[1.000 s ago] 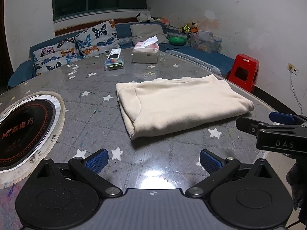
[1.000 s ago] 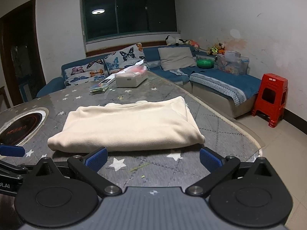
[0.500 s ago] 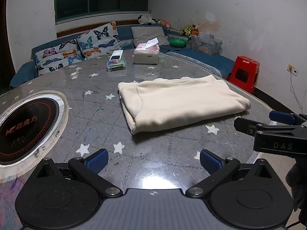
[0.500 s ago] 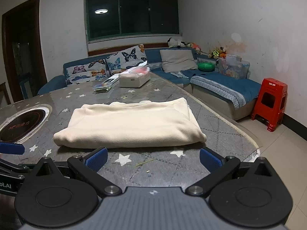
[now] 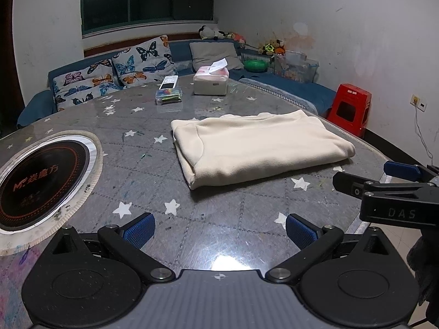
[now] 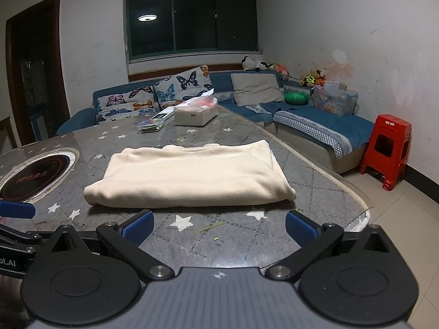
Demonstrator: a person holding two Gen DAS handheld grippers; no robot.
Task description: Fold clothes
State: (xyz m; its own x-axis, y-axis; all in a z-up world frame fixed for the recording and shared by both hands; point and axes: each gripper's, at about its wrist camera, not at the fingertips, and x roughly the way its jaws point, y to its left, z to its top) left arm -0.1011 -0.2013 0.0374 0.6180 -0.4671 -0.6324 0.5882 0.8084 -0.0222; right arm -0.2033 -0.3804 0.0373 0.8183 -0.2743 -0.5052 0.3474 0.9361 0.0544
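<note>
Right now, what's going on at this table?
A person holds a pair of tongs in each hand at the near edge of a star-patterned table. A cream garment lies on it, folded into a neat rectangle. Both the left tongs and the right tongs are open and empty, short of the cloth, touching nothing. A tissue box sits at the far side.

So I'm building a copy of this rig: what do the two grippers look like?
Both match: the left gripper and right gripper have a matte black body with a ribbed grey centre plate, two round black discs, silver pivot bolts on black link arms, and fingers tipped with ribbed blue pads. Seen side-on, the right one carries white "DAS" lettering. No cables show.
</note>
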